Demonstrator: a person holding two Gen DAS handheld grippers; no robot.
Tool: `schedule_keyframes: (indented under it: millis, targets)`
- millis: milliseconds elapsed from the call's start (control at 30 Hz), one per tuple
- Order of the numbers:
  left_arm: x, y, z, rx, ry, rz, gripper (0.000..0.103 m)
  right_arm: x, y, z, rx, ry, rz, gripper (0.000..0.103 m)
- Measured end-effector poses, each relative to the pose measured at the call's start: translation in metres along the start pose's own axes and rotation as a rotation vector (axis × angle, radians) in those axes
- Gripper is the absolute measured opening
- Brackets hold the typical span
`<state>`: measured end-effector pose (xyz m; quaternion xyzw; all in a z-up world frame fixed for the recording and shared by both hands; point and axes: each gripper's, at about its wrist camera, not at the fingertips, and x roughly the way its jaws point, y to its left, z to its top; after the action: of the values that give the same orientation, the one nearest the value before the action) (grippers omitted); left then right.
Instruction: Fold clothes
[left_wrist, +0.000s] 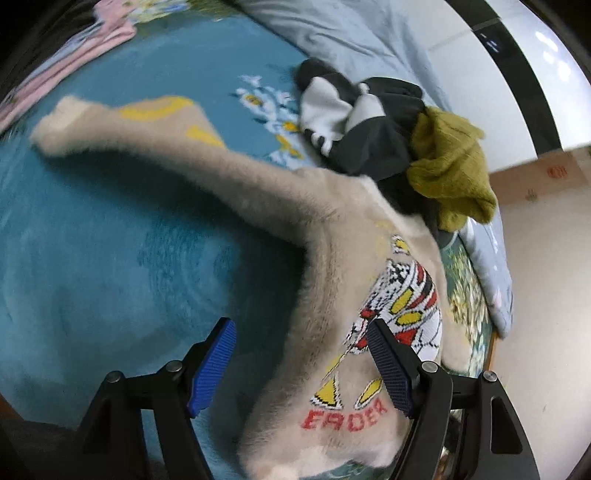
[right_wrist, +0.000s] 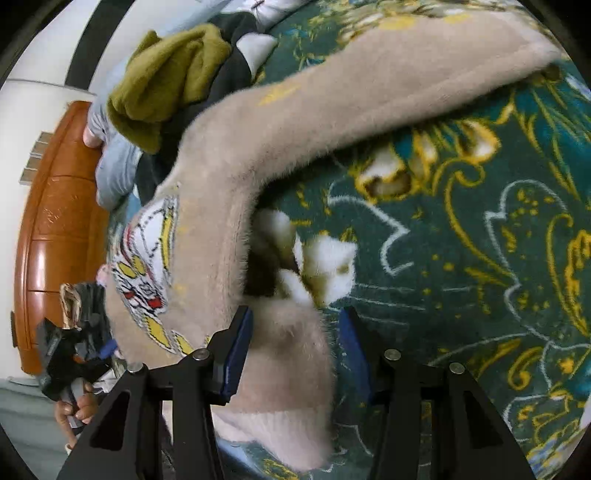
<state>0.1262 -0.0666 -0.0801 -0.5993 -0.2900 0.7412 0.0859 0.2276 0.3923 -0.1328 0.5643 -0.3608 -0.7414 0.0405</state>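
Beige sweater (left_wrist: 343, 266) on patterned blanket (right_wrist: 461, 221)

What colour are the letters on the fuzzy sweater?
Red, on the beige sweater; clearest in the left wrist view.

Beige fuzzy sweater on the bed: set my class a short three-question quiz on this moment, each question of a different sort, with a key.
1. True or false: the beige sweater lies neatly folded into a square.
2. Multiple choice: in the right wrist view, what lies between the fingers of the right hand-held gripper? A) the olive garment B) the sweater's hem C) nothing
3. Short answer: what colour is the lettering under the sweater's knitted picture in the left wrist view?

Key: 1 false, a sleeve stretches out; 2 B, though the pads do not press it; 3 red.
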Motion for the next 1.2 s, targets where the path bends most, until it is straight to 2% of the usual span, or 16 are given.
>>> schedule_keyframes:
  millis: [133,233,333,400,467,533,567,700,767,800,867,967,1067,1200]
  targets:
    - [0.01,-0.01,-0.013,0.054,0.016,0.073,0.077,-0.017,-0.001,-0.011,-0.026,-0.017,0.038,0.05]
    - [0.02,-0.015,-0.021,0.079,0.062,0.149,0.075,-0.005,0.0,-0.023,-0.075,0.06,0.026,0.05]
    - [0.024,-0.011,-0.026,0.071,0.085,0.166,0.075,0.016,-0.001,-0.027,-0.051,0.098,0.003,0.05]
    - [0.023,-0.008,-0.028,0.069,0.096,0.174,0.068,0.029,-0.001,-0.025,-0.013,0.105,-0.002,0.05]
    - [0.021,-0.004,-0.03,0.065,0.105,0.171,0.052,0.033,0.001,-0.025,0.026,0.09,0.008,0.05]
    - [0.017,0.0,-0.03,0.057,0.109,0.147,0.04,0.034,0.006,-0.025,0.037,0.103,0.008,0.031]
    - [0.016,0.002,-0.031,0.056,0.116,0.138,0.032,0.034,0.01,-0.024,0.028,0.11,-0.004,0.016]
    - [0.01,0.005,-0.036,0.058,0.136,0.102,0.022,0.026,0.031,-0.026,-0.04,0.134,-0.061,0.01]
    - [0.011,0.003,-0.042,0.073,0.184,0.095,0.018,0.013,0.044,-0.031,-0.097,0.127,-0.081,0.01]
    - [0.011,0.002,-0.045,0.081,0.211,0.093,0.018,0.003,0.049,-0.034,-0.132,0.118,-0.092,0.01]
    - [0.022,0.004,-0.054,0.088,0.3,0.142,0.018,-0.011,0.051,-0.045,-0.177,0.105,-0.121,0.009]
    - [0.033,0.011,-0.062,0.074,0.374,0.207,0.018,-0.009,0.028,-0.06,-0.141,0.128,-0.186,0.009]
    - [0.03,0.014,-0.059,0.044,0.364,0.2,0.019,0.012,0.011,-0.069,-0.075,0.156,-0.21,0.009]
    - [0.022,0.014,-0.051,0.034,0.316,0.184,0.023,0.019,0.018,-0.06,-0.084,0.167,-0.192,0.012]
